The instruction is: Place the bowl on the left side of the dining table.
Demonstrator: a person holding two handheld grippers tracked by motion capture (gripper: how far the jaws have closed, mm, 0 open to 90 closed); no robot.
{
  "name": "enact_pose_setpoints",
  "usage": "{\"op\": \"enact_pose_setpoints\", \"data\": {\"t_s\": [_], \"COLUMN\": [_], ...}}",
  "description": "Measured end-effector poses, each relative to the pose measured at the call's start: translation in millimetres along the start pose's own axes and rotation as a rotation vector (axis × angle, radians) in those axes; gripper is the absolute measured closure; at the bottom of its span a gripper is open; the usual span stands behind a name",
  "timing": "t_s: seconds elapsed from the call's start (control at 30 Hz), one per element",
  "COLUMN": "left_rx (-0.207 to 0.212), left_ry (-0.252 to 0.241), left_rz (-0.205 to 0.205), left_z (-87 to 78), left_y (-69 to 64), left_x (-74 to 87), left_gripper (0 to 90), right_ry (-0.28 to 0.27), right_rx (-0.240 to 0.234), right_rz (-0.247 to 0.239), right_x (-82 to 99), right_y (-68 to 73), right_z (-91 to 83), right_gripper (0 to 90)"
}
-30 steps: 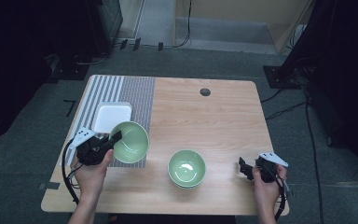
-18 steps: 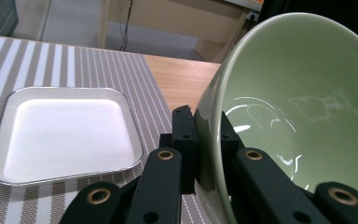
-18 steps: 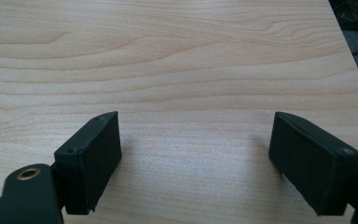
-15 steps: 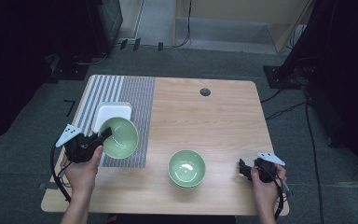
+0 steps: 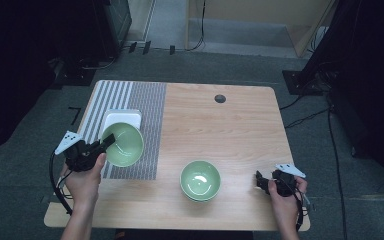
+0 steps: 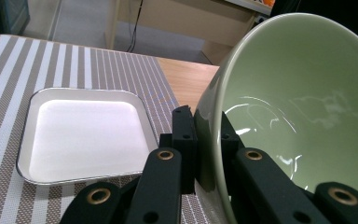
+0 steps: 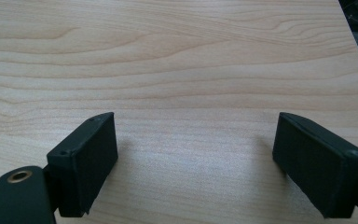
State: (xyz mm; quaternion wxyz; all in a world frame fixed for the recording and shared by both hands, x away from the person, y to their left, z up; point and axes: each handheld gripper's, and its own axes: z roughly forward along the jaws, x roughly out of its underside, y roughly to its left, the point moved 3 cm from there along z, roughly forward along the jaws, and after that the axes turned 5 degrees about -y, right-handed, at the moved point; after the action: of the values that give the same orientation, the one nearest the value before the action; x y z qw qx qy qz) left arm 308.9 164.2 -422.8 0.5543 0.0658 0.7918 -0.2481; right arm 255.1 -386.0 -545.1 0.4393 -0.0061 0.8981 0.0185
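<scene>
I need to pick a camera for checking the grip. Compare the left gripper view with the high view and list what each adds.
Left gripper view alone: the jaws of the left gripper clamped on the wall of the tilted green bowl, one inside the rim, one outside.

High view alone: the second green bowl on bare wood, the right gripper with nothing between its jaws, and both of the person's forearms.

Both: the held bowl, the white square plate and the striped mat.
</scene>
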Motion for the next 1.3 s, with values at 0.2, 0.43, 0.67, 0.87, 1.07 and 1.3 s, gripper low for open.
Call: {"op": "enact_pose_setpoints", "data": {"t_s": [0.2,0.43,0.67,0.87,1.07,1.3], "left_rx": [-0.018,-0.060,-0.078,-0.102,-0.129,-0.153], "left_ry": [-0.014,-0.024,-0.025,-0.021,-0.026,-0.021], "left_rz": [-0.021,-0.032,-0.045,-0.038,-0.059,-0.071], "left_z": [1.4,7.9,16.9,22.6,28.1,37.3], "left_y": [8.8,19.8,27.9,33.8,44.6,56.1], "left_x": [-4.3,-7.6,-11.2,-14.5,-14.9,-13.8], "left_gripper": [84.1,84.1,84.1,84.1,84.1,84.1], "right_ry": [0.002,0.003,0.002,0.002,0.002,0.002], "right_rx": [0.004,0.005,0.005,0.005,0.004,0.005], "right_rz": [0.003,0.004,0.003,0.004,0.003,0.003], "right_x": [-0.3,-0.4,-0.4,-0.4,-0.4,-0.4], "right_y": [0.2,0.3,0.2,0.3,0.2,0.3], "right_z": [0.4,0.5,0.5,0.5,0.5,0.5], "right_gripper": [12.7,12.7,12.7,12.7,12.7,12.7]}}
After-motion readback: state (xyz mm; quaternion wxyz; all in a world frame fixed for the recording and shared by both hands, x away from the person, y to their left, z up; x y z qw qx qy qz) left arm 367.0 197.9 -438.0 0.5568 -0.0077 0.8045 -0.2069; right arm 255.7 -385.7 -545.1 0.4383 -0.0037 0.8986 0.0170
